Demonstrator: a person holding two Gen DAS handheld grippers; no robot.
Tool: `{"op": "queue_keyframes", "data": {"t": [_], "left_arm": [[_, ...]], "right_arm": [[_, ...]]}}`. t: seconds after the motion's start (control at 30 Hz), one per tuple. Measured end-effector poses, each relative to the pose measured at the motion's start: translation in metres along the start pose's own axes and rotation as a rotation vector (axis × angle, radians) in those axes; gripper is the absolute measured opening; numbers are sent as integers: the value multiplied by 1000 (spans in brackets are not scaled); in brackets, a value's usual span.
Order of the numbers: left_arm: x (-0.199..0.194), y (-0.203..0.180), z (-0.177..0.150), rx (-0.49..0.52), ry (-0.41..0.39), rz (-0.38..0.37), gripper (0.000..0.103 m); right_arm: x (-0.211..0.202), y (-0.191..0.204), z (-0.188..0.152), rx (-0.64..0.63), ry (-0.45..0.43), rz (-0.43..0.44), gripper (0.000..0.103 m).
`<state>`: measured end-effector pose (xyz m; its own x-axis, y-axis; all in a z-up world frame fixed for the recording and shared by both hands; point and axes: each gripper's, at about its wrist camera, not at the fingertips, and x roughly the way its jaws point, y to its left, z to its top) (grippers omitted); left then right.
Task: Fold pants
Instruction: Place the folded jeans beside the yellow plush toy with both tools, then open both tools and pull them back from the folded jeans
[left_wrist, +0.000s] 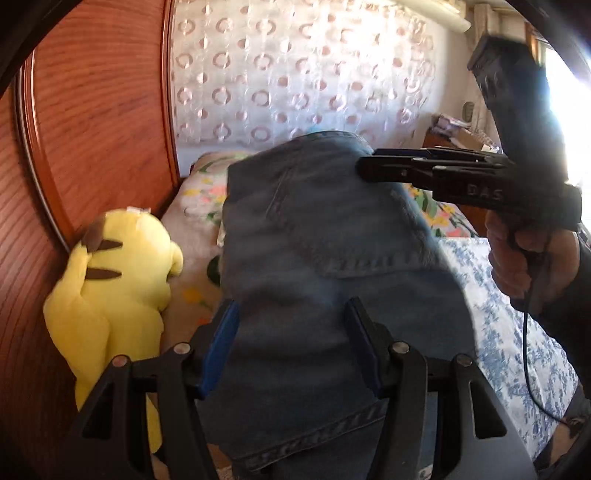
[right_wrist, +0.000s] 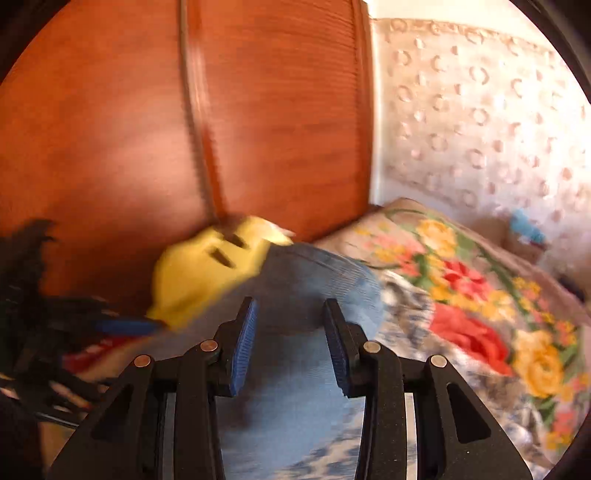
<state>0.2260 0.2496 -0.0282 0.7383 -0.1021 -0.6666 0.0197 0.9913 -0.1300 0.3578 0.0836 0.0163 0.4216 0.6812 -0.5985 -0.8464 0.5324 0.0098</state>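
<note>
Denim pants (left_wrist: 325, 236) lay heaped on a bed between two black grippers.

Reddish wood with a fine grain, a curved headboard (left_wrist: 96, 122), filled the left side, and a soft yellow plush toy (left_wrist: 122, 280) with dark brown stripes leaned against it. Beside the toy, the left gripper (left_wrist: 291, 347) stood with its ribbed blue pads apart, the folded blue denim with a stitched back pocket filling the gap between them; whether the pads pressed the cloth could not be told. Farther right, the right gripper (left_wrist: 369, 166) hovered at the top edge of the pants, held in a hand (left_wrist: 524, 254); its own view showed its jaws (right_wrist: 291, 343) parted over the denim, gripping nothing. Under the pants lay a flowered blanket (right_wrist: 480, 317) and a blue-and-white printed cover (left_wrist: 517, 332).
</note>
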Motion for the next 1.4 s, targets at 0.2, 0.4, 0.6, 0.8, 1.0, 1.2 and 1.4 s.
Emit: {"op": "queue_keyframes", "data": {"t": [0.2,0.4,0.6,0.8,1.0,1.2,1.4], "left_arm": [[20,7,-10,-5,28,-9,59],[23,2,-14,13,12,19,60],[2,-4,-11,15,-35,21,60],[-33,-21,-27,27,-91,-25,60],[-32,-24,-47,-1,-57,-39,60],[-15,-25,-61,-13,4,-33,60],[-14,-29,-64,-12,-4,-15,60]], "right_arm": [[34,-47,-40,90,70,-16,36],[40,-49,-52,117,59,-34,36],[21,-44,-48,165,22,-54,38],[-24,-17,-47,154,-22,26,38],[-38,22,-69,115,20,59,38],[-22,26,-89,114,60,15,39],[-25,24,-98,141,53,18,39]]}}
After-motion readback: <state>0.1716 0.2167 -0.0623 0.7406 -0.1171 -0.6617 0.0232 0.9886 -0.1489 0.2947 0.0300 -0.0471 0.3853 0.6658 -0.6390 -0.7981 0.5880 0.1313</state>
